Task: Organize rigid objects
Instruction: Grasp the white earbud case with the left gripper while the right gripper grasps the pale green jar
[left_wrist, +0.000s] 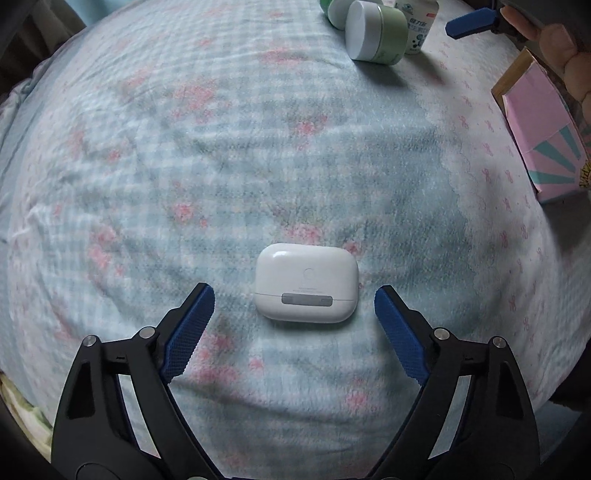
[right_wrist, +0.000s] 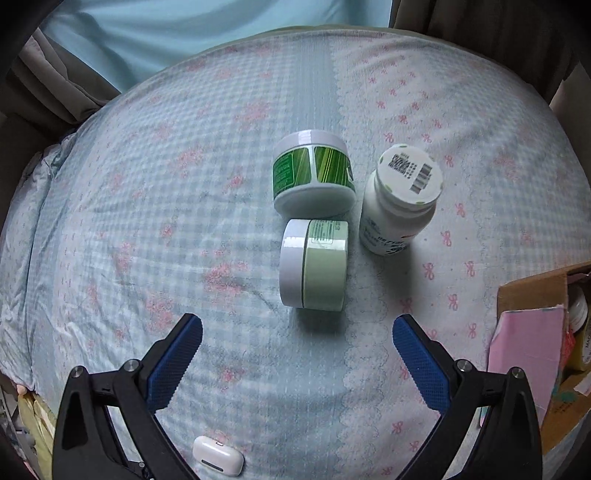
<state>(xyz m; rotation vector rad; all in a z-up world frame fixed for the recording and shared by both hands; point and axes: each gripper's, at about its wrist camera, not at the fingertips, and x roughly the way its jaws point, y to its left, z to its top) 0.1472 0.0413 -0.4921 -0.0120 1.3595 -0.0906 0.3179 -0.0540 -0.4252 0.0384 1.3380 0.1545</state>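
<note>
A white earbud case (left_wrist: 306, 282) lies flat on the bedspread, just ahead of and between the tips of my open left gripper (left_wrist: 294, 301); it also shows in the right wrist view (right_wrist: 218, 455). My right gripper (right_wrist: 297, 332) is open and empty, just short of a pale green jar (right_wrist: 314, 264) lying on its side. Behind it lie a dark green striped jar (right_wrist: 314, 173) and a white bottle (right_wrist: 400, 201) with a barcode on its lid. In the left wrist view the pale green jar (left_wrist: 376, 31) and one blue fingertip of the right gripper (left_wrist: 471, 22) show at the top.
A pink and teal cardboard box (left_wrist: 543, 136) stands at the right bed edge; in the right wrist view the box (right_wrist: 532, 332) is open and holds some items. The bedspread (right_wrist: 184, 221) is checked blue with pink flowers. Curtains hang beyond the far edge.
</note>
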